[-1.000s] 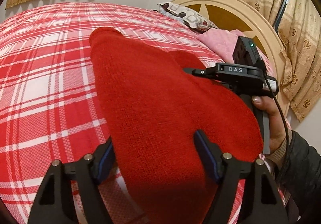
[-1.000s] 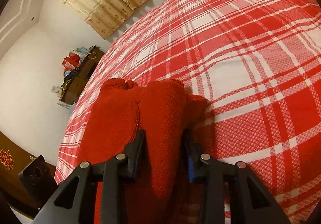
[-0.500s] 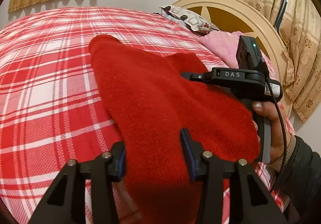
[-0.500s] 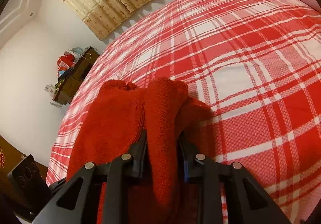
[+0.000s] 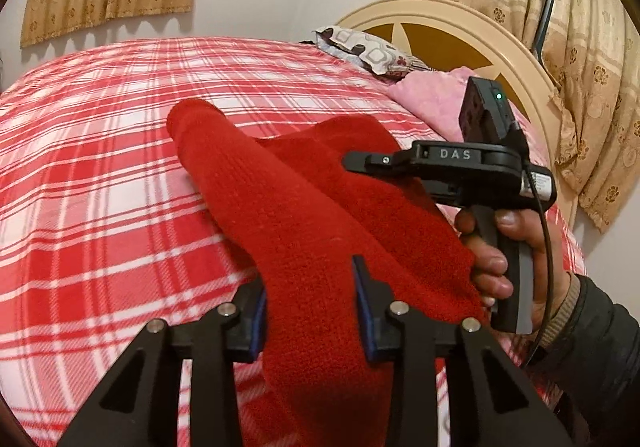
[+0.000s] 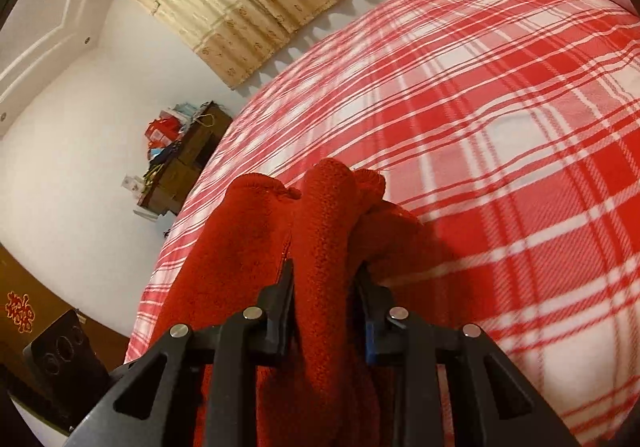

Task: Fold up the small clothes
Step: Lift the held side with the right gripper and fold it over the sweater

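A red knitted garment [image 5: 288,207] is held up over the red-and-white plaid bed [image 5: 92,175]. My left gripper [image 5: 310,295] is shut on its near edge, with cloth bunched between the blue pads. My right gripper [image 6: 326,287] is shut on another bunched edge of the same garment [image 6: 248,243]. In the left wrist view the right gripper's black body [image 5: 464,163] and the hand holding it sit at the garment's right side. The garment's far end droops onto the bed.
A cream headboard [image 5: 460,27], a patterned pillow [image 5: 368,51] and a pink blanket [image 5: 436,99] lie at the bed's head. Beige curtains [image 5: 580,47] hang at the right. A dark wooden cabinet [image 6: 184,159] with clutter stands by the far wall.
Both grippers closed tighter on the red garment and lifted it. The cloth has bunched into a narrower hanging fold, and the bed looks farther below.
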A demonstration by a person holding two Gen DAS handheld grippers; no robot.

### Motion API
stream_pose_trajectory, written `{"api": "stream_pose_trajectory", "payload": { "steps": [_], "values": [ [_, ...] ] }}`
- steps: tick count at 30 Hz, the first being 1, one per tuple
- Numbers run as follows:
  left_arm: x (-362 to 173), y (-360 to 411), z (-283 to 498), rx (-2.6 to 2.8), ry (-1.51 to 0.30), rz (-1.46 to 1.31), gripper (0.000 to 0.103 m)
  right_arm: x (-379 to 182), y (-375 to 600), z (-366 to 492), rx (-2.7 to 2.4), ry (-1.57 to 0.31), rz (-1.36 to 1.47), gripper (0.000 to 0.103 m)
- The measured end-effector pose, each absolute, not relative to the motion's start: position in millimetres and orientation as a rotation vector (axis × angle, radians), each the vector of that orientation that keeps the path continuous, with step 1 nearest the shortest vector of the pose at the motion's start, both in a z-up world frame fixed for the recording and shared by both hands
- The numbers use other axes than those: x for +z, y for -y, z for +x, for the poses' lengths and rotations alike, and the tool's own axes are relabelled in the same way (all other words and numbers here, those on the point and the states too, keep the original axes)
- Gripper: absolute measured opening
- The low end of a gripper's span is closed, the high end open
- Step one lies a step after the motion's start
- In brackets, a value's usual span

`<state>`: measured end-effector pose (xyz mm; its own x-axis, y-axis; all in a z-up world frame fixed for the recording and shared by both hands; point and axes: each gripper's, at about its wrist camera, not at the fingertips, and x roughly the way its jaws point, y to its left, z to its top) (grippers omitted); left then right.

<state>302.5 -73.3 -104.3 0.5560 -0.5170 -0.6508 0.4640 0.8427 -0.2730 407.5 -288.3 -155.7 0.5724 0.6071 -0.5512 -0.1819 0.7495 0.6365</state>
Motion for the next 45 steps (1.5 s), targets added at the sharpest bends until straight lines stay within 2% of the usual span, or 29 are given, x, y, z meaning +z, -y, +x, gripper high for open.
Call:
{"api": "stream_pose_trajectory", "payload": {
  "steps": [18, 45],
  "values": [
    [-92, -8, 240, -0.453, -0.767, -0.124, 0.037, -150, 192, 363, 0.654, -0.852, 0.572, 0.026],
    [-95, -100, 196, -0.293, -0.719, -0.235, 0.037, -141, 61, 346, 0.839, -0.896, 0.508, 0.027]
  ]
}}
